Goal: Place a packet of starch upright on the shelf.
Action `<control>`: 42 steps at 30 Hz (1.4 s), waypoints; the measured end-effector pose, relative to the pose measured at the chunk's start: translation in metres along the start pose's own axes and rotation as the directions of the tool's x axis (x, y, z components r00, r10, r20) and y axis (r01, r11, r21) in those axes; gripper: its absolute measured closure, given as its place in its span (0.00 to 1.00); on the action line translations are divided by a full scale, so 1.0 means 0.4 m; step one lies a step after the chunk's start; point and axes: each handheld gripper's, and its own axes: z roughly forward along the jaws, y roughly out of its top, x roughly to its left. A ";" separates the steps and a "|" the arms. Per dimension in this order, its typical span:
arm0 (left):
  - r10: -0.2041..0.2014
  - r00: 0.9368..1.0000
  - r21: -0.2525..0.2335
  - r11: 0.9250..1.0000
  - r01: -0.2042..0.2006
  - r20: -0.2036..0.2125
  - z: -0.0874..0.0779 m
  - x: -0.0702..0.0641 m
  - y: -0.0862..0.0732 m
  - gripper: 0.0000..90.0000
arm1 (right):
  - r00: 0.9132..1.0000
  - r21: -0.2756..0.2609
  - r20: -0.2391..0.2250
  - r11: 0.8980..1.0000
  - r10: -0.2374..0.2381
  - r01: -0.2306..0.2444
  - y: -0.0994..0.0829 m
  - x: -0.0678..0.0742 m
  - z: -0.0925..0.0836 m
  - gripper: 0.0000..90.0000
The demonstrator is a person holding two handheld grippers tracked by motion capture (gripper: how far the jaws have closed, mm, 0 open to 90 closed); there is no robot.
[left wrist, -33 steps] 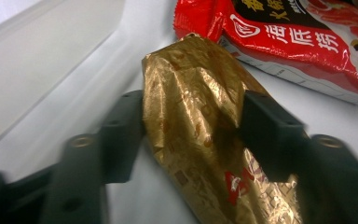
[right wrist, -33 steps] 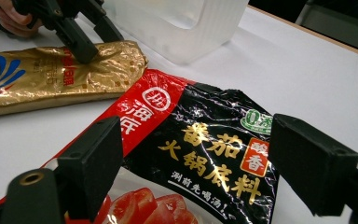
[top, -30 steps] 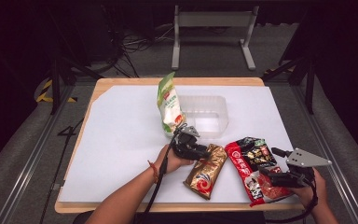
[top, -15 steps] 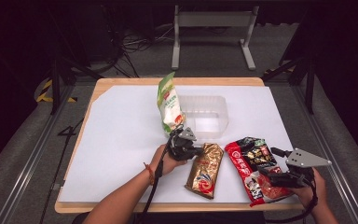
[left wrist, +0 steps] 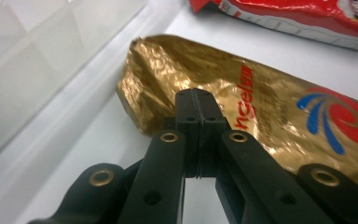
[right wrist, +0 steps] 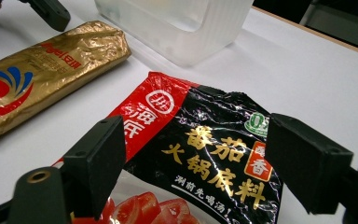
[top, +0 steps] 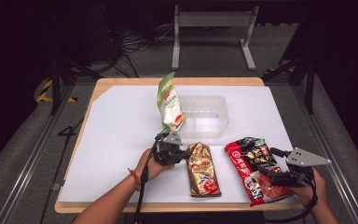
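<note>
Likely light, crinkly and slippery, the gold packet (top: 203,169) lies flat on the counter (top: 121,140) beside the closed, empty left tongs (top: 179,153), best pinched at its crimped end seam; right tongs (right wrist: 193,161) gape.

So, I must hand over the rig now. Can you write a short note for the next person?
Left gripper: jaws shut, nothing between them, tips at the near end of the gold packet.
Right gripper: jaws open over the red and black soup-base bag, not gripping.
Green and white pouch leans at the clear tub.
Done: no packet lies inside the tub.
Left: probably gold packet and soup-base bag into it.
</note>
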 end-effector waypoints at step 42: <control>-0.134 0.989 -0.064 0.988 0.138 0.066 0.096 0.058 0.043 0.92 | 1.000 -0.007 0.003 1.000 -0.002 0.002 -0.001 0.005 -0.013 0.21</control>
